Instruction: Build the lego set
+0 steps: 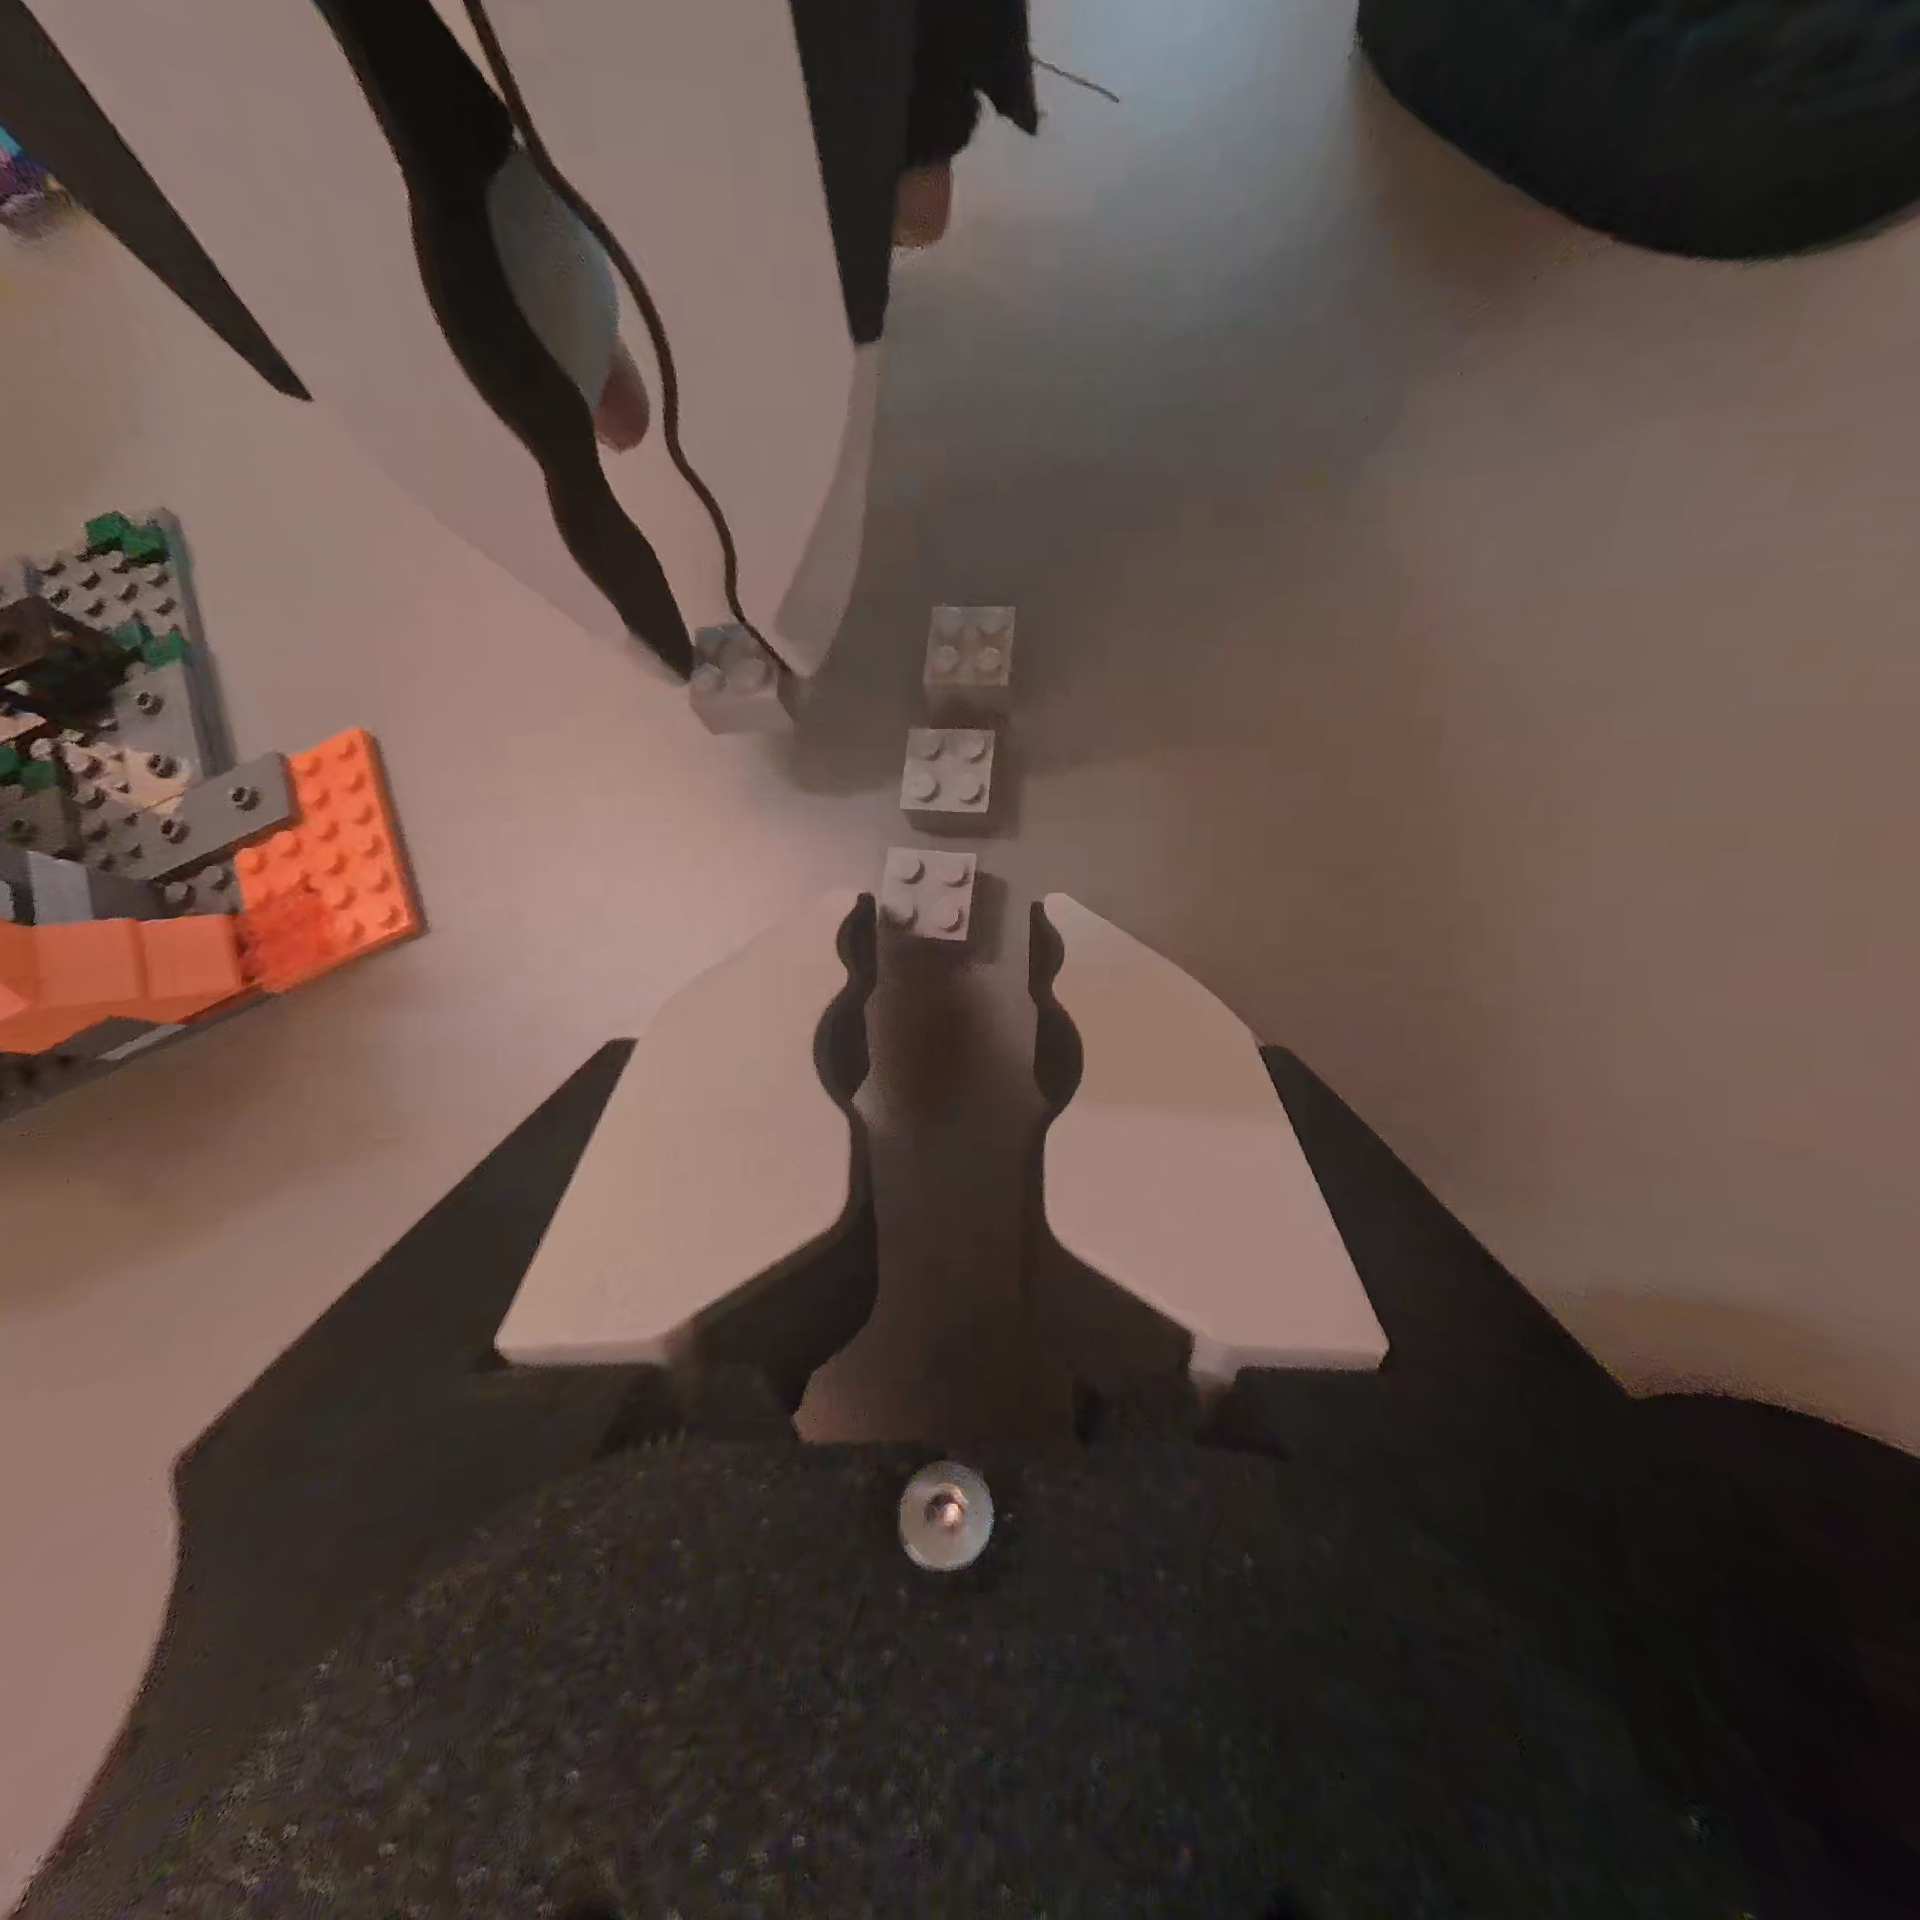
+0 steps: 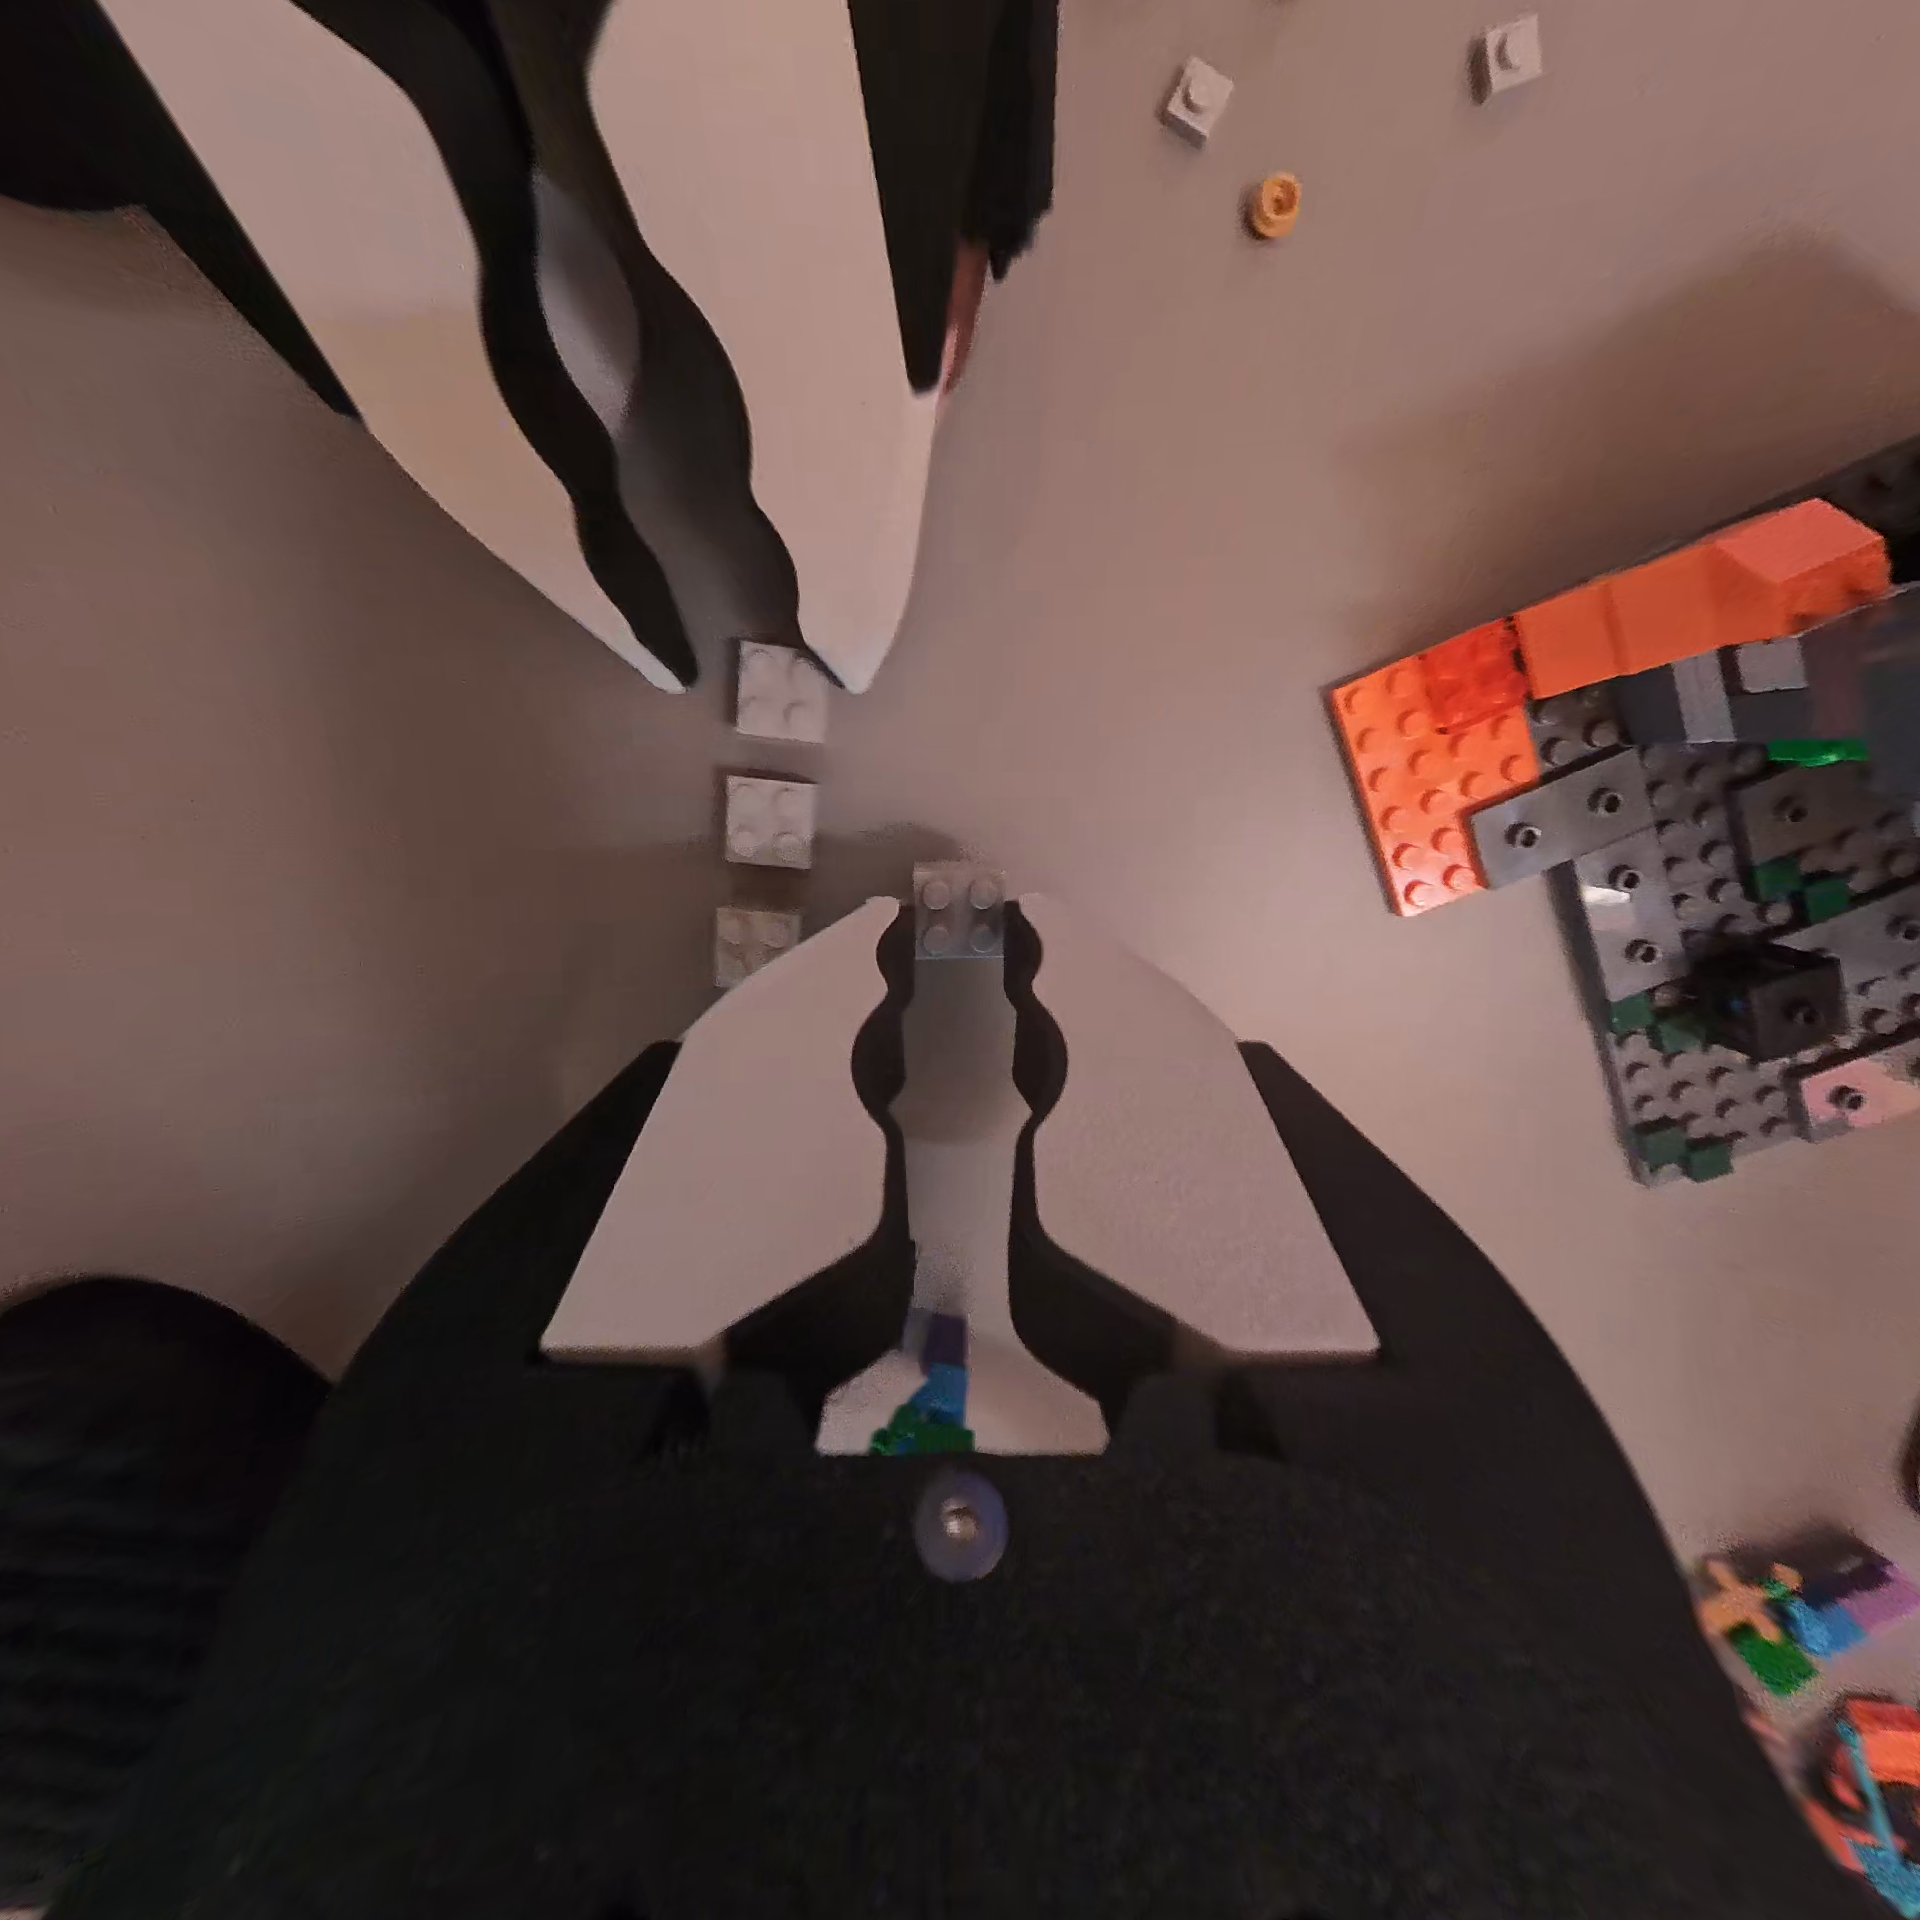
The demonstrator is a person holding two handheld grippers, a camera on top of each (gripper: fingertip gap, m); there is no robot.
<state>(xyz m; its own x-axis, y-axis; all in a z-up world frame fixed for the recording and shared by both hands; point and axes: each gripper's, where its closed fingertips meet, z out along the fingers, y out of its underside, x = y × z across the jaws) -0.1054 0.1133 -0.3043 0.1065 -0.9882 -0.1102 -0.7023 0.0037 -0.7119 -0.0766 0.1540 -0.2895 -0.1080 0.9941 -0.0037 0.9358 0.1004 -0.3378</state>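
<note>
Orange-and-grey brick build [image 2: 1621, 831], loose grey bricks [image 1: 948, 781].

Our left gripper [image 1: 945, 914] points down at the bench [image 1: 1455, 831]. Its two white fingers [image 1: 748, 1039] are apart, and a small grey brick [image 1: 928, 891] sits just at their tips. The left tip is beside the brick, and the right tip stands clear of it.

Our right gripper [image 2: 958, 925] also points down, facing the left one. Its fingers [image 2: 1122, 1039] are closed on another grey brick [image 2: 958, 920], one black pad on each side of it. From the left gripper's side, we see this brick squeezed between the right gripper's tips.
</note>
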